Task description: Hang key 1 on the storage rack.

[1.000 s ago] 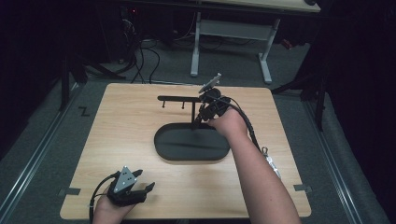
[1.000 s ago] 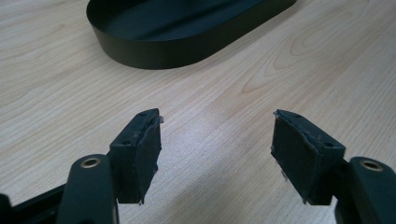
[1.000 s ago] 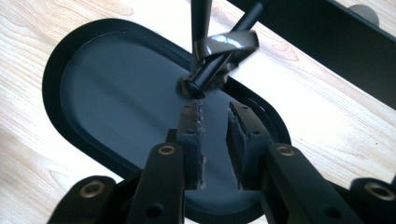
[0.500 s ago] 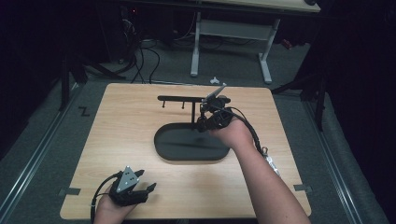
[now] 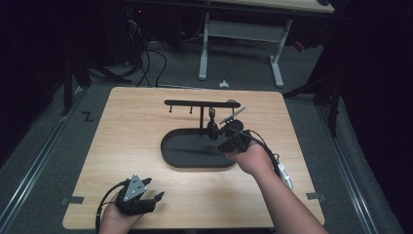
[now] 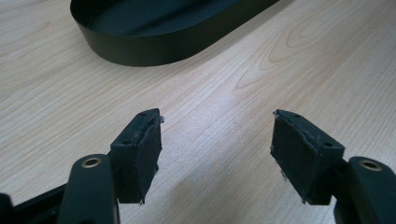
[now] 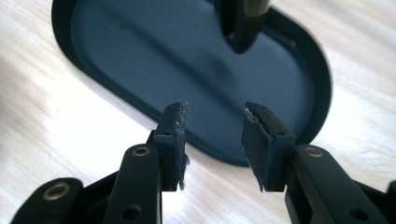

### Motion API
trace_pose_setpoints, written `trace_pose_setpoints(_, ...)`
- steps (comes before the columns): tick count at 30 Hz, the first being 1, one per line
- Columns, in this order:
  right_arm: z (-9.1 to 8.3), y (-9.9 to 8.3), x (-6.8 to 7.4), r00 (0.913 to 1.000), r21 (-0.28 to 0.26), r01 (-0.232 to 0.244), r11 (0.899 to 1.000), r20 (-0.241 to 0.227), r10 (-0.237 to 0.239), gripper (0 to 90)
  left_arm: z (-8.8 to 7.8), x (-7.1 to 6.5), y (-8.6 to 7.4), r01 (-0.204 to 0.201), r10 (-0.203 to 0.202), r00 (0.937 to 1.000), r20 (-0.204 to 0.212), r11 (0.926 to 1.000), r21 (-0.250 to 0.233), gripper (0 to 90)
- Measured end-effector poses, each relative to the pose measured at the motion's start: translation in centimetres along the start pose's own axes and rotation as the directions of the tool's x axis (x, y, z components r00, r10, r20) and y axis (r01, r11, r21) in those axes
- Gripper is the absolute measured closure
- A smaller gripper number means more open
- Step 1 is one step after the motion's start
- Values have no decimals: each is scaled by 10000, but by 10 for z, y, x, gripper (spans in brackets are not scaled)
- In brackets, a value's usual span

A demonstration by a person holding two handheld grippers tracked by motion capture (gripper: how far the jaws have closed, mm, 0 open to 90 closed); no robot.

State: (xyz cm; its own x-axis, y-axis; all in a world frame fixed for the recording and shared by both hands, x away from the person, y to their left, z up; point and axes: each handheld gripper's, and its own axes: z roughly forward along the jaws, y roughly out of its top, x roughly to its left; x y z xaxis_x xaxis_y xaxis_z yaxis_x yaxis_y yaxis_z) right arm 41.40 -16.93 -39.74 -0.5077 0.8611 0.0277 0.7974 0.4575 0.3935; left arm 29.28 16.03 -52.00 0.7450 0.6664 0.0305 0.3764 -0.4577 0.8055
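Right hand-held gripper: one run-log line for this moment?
right hand-held gripper: open, jaws just opening, nothing between | over black tray rim | left hand-held gripper: open on table

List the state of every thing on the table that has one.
Stand: upright in the tray, something small and dark hanging from one hook.
Tray: flat on the table.
Left gripper: open, nothing between the jaws.
Right gripper: just been opening, nothing between the jaws.

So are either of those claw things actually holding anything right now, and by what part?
No, nothing is held. The right gripper has just been opening, with only air between its pads above the black tray. The left gripper stands open over the bare table.
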Motion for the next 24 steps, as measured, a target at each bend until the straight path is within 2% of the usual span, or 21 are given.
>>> trace_pose_setpoints(4, 8, -22, 2, 9999, -110, 59, 9999, 156, -57, 595, 1, -2, 0, -53, 53, 10000, -4, 10000, 40, 339)
trace_pose_setpoints(5, 14, -33, 3, 9997, -132, 128, 9998, 215, -125, 593, 1, -2, 0, -100, 100, 9999, -38, 9999, 47, 339)
trace_pose_setpoints(7, 19, -45, 4, 9998, -186, 138, 9997, 110, -136, 593, 1, -2, 0, -80, 80, 10000, -45, 10000, 38, 339)
trace_pose_setpoints(8, 19, -45, 4, 9998, -186, 138, 9997, 110, -136, 593, 0, -2, 0, -79, 79, 10000, -42, 10000, 50, 339)
trace_pose_setpoints(9, 24, -56, 4, 9999, -289, 29, 9996, -97, -32, 593, 0, -2, 0, -60, 61, 10000, -62, 10000, 14, 340)
trace_pose_setpoints(10, 24, -56, 4, 9999, -289, 29, 9996, -97, -32, 593, 0, -2, 0, -60, 61, 10000, -62, 10000, 14, 339)
trace_pose_setpoints(12, 30, -72, 4, 9999, -620, 11, 9981, -99, -17, 592, 0, -2, 0, -36, 36, 10000, -65, 10000, 11, 339)
trace_pose_setpoints(13, 30, -72, 4, 9999, -620, 11, 9981, -99, -17, 592, 0, -2, 0, -40, 40, 10000, -62, 10000, 36, 339)
trace_pose_setpoints(17, 41, -96, 4, 9997, -1126, -34, 9936, -238, 7, 574, 0, -1, 0, -5, 6, 9998, -179, 10000, 70, 338)
trace_pose_setpoints(18, 41, -96, 4, 9997, -1126, -34, 9936, -238, 7, 574, 0, -1, 0, -5, 6, 9998, -179, 10000, 70, 337)
trace_pose_setpoints(19, 46, -106, 5, 9998, -1313, -38, 9913, -213, 10, 572, -1, 0, 0, 55, -53, 9997, -248, 10000, 49, 337)
trace_pose_setpoints(24, 54, -124, 7, 9999, -1727, 74, 9850, -133, -99, 563, -2, 3, -1, 180, -180, 9991, -376, 9998, 9, 337)
